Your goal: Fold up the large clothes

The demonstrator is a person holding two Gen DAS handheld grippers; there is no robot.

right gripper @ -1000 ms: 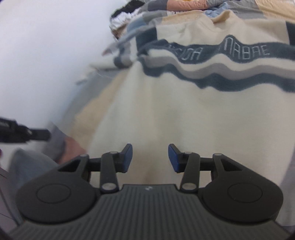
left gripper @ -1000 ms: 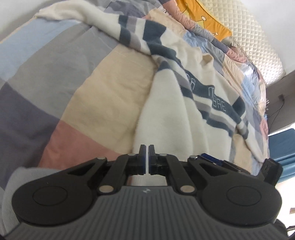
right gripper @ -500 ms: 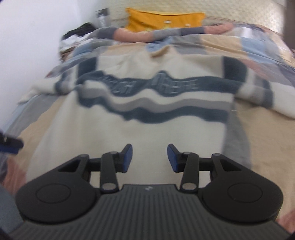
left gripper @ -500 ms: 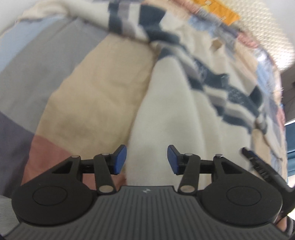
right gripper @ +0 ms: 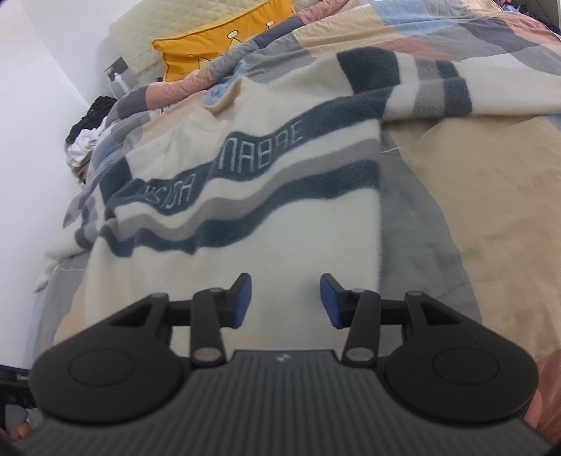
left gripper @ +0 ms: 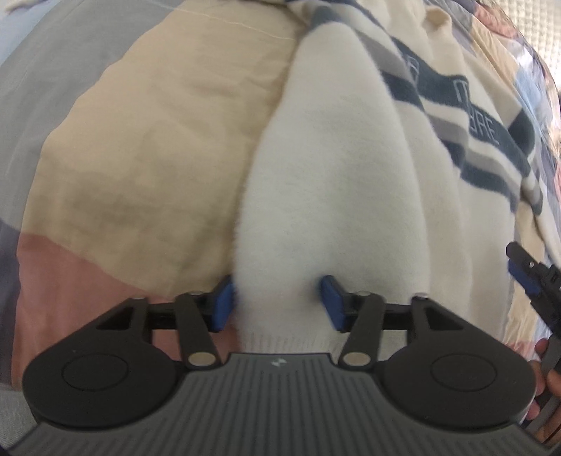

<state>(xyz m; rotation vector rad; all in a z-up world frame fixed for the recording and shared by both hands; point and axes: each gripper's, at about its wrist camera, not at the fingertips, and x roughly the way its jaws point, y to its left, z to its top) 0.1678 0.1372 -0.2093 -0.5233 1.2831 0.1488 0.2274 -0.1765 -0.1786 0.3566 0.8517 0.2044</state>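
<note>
Hem of the sweater (left gripper: 333, 196) now sits between the closing left tongs (left gripper: 277, 303), seemingly ungripped; right tongs (right gripper: 285, 298) gape empty, opening

The sweater (right gripper: 266, 245) is soft, fuzzy cloth. Under it, the quilt (left gripper: 147, 147) is smooth, matt cloth with fine wrinkles. Behind the sweater, the yellow pillow (right gripper: 224, 42) looks smooth, and the headboard (right gripper: 182, 24) looks padded and stitched.
</note>
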